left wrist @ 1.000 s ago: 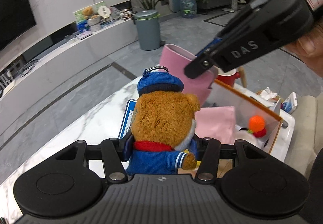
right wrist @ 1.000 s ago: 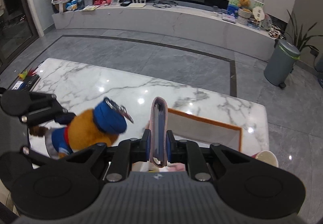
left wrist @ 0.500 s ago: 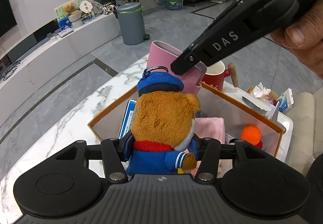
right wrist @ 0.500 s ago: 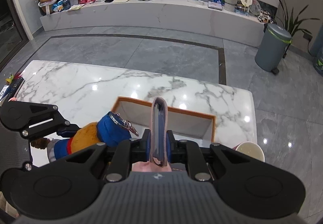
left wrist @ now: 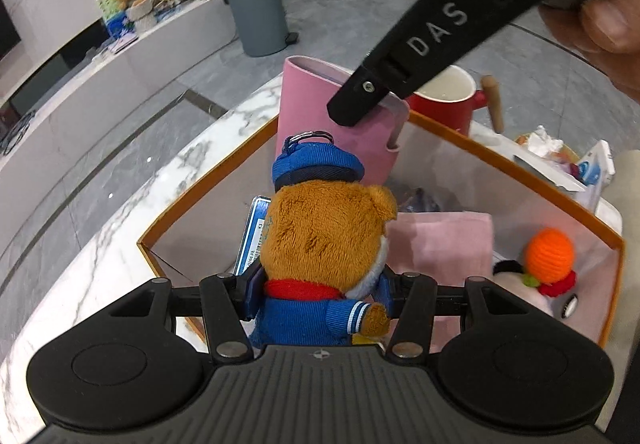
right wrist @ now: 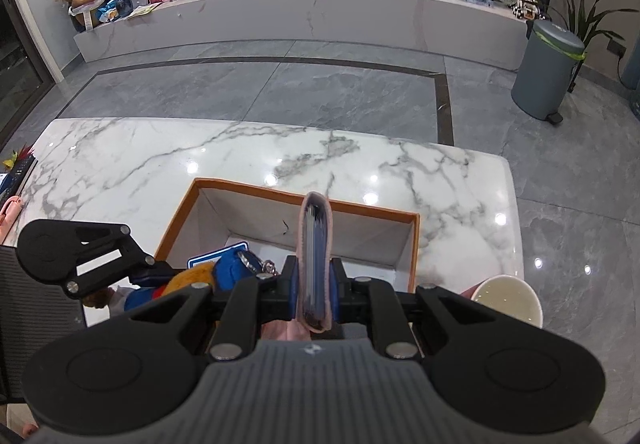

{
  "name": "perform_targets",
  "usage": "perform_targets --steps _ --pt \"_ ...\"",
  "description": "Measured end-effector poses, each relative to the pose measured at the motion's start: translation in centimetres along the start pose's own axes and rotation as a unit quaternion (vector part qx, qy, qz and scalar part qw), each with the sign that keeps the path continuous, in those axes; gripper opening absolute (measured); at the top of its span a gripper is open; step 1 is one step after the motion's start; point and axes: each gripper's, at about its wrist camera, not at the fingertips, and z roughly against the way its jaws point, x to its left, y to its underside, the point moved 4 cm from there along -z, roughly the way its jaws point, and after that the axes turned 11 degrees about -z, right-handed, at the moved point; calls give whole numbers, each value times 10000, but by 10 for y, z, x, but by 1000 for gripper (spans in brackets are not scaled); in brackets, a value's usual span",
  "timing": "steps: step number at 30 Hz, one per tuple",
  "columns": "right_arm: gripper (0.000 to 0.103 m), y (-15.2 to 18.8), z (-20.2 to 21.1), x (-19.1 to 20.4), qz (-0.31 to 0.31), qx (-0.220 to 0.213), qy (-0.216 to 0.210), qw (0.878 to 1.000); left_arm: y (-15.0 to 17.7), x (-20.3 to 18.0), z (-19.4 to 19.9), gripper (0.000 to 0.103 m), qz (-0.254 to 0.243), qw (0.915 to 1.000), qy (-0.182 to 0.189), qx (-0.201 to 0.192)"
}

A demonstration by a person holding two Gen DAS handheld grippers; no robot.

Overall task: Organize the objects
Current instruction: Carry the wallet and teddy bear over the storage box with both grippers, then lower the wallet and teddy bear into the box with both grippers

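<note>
A: What is different from one second ago?

B: In both wrist views the box (left wrist: 500, 163) with the orange rim now fills much more of the frame. Before, only a part of it showed behind the toys; now the plush bear (left wrist: 324, 244) hangs over its open inside. Both hands have come lower and closer to it.

A: So what does this mean for the task?

B: I judge that both things are about to go into the box, but neither is released yet.

A: How are the fingers?

B: The left gripper (left wrist: 320, 284) has its fingers partly spread and pinching the bear at its blue jacket, in the lower centre of the left view. The right gripper (right wrist: 314, 284) has its fingers pressed almost together on the pink notebook (right wrist: 314, 256), which stands on edge between them, in the centre of the right view.

A: And what is inside the box?

B: A pink cloth (left wrist: 448, 244), a knitted toy with orange head (left wrist: 548, 256) at the right, and a blue-edged card (left wrist: 252, 240) behind the bear. The box stands on the marble bench (right wrist: 160, 151), with a red mug (left wrist: 444, 99) just beyond it.
</note>
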Motion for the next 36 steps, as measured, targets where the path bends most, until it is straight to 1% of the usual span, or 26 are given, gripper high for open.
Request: perform_targets --steps 3,6,10,14,16,20,24,27,30,33,36 --pt "16 0 -8 -2 -31 26 -72 10000 -1 2 -8 60 -14 10000 -40 67" --pt "16 -2 -17 -4 -123 31 -236 9996 1 2 -15 60 -28 9998 -61 160" --pt "16 -3 -34 -13 -488 130 -508 9974 7 3 -21 60 -64 9994 -124 307" --pt "16 2 -55 -24 -998 295 -843 9910 12 6 -24 60 -42 9993 -135 359" --pt "16 2 -61 -31 -1272 263 -1033 9861 12 8 -25 60 -20 9992 -138 369" --pt "16 1 -70 -44 -1649 327 -1212 9783 10 4 -31 60 -86 9988 -199 442" --pt "16 0 -73 -51 -1706 393 -1207 9771 6 5 -40 60 -55 9986 -203 491" --pt "16 -1 -76 -54 -1670 434 -1170 9780 5 8 -49 60 -30 9982 -191 575" --pt "17 -1 -77 -56 -1618 427 -1123 9795 2 9 -53 60 33 9981 -208 579" --pt "20 -2 -78 -55 -1417 401 -843 9855 0 9 -55 61 11 9980 -203 605" --pt "22 -3 -77 -56 -1241 378 -723 9889 0 10 -58 62 -16 9978 -228 623"
